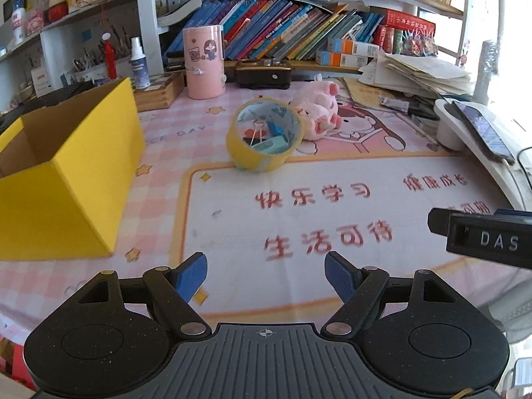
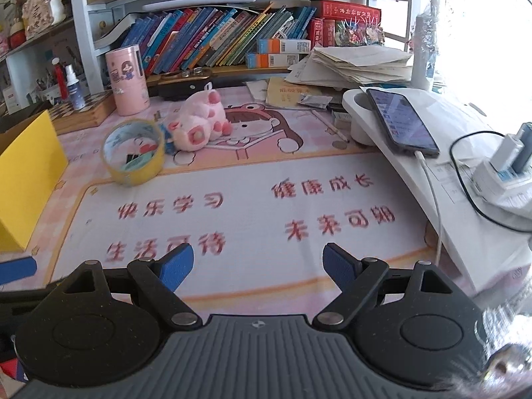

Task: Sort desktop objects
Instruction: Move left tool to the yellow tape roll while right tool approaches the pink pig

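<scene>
A yellow tape roll [image 1: 264, 134] stands on edge on the pink desk mat, with binder clips and small erasers seen through its hole. It also shows in the right wrist view [image 2: 133, 151]. A pink plush pig [image 1: 317, 111] lies just right of it, also in the right wrist view [image 2: 199, 121]. An open yellow cardboard box [image 1: 66, 166] stands at the left, its edge in the right wrist view [image 2: 26, 173]. My left gripper [image 1: 266, 276] is open and empty, above the mat well short of the tape. My right gripper [image 2: 257, 269] is open and empty too.
A pink canister [image 1: 203, 61] and a spray bottle [image 1: 137, 63] stand at the back by a wooden chess box [image 1: 159, 91]. Books fill the shelf [image 1: 282, 30]. At the right, a paper stack [image 2: 352, 66], a white stand [image 2: 432, 153] with a charging phone [image 2: 400, 121] and cables.
</scene>
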The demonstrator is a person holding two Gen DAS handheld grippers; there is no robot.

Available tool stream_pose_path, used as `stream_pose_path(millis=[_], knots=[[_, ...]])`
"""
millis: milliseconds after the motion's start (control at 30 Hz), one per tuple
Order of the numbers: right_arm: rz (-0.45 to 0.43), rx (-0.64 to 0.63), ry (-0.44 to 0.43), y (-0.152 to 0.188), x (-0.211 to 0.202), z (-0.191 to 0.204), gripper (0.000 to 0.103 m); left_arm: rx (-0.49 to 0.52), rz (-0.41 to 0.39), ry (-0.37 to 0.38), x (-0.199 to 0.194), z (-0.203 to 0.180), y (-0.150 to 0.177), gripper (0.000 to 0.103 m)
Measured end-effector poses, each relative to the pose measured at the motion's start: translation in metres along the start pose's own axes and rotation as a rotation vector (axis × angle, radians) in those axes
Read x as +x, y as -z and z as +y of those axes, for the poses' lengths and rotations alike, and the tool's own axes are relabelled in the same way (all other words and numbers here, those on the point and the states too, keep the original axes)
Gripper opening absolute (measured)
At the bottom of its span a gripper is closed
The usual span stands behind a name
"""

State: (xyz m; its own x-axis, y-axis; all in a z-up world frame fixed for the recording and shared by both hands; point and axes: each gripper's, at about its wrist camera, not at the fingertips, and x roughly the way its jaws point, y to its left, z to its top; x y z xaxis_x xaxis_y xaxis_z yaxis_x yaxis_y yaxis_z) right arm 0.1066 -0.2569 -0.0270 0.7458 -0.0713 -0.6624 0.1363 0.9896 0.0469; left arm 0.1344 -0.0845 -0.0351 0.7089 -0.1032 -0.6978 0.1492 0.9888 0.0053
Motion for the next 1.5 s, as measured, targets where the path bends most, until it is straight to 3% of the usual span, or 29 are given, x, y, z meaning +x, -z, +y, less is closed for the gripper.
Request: stream_pose_path(millis=[433,767,967,1067,1300,1500], knots=[[0.009,-0.015,-0.112,-0.065,0.068,-0.028,0.084,-0.032,-0.063,-0.141,0.070,-0.017,-0.057,0.082],[0.010,-0.078,-0.172,-0.096,0.095,-0.036,0.084,0.054,-0.056,-0.225,0.121,-0.035,-0.086,0.084],[0.029,-0.074,-0.184,-0.105,0.108,-0.044,0.084,0.179,-0.041,-0.349,0.141,-0.051,-0.096,0.086],[0.037,-0.071,-0.189,-0.107,0.113,-0.048,0.084,0.184,-0.027,-0.345,0.149,-0.049,-0.100,0.089],[0.059,-0.061,-0.192,-0.111,0.123,-0.055,0.084,0.023,-0.055,-0.275,0.153,-0.025,-0.112,0.091],[0.063,-0.078,-0.203,-0.115,0.129,-0.052,0.084,-0.014,-0.033,-0.269,0.161,-0.018,-0.123,0.093]])
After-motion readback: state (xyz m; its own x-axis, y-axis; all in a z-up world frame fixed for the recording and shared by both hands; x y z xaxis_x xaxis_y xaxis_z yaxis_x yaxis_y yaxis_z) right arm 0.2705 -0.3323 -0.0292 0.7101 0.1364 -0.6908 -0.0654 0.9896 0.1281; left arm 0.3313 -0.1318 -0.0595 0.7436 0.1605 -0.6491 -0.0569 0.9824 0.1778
